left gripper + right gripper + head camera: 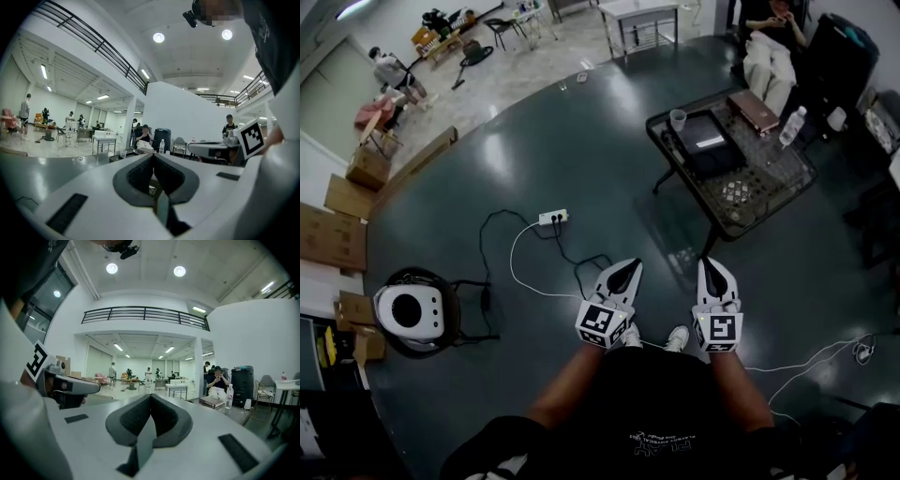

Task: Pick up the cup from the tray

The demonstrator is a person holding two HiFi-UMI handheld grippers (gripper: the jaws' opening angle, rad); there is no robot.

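Both grippers clenched and empty, well short of the cup.
The white left gripper point(624, 273) and white right gripper point(712, 272) hang near level at the person's waist, jaws pressed together on nothing. Well apart, at the far corner of the dark mesh-topped table point(769, 192), a small translucent plastic cup point(678, 119) stands upright at the edge of the flat black tray point(709, 142); whether on it or just beside it is unclear. The cup looks light, thin-walled and easily crushed or tipped, so take it gently across the wall, below the rim.

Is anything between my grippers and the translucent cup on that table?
Nothing visible: only dark floor separates the left gripper and right gripper from the translucent plastic cup on the dark mesh table.
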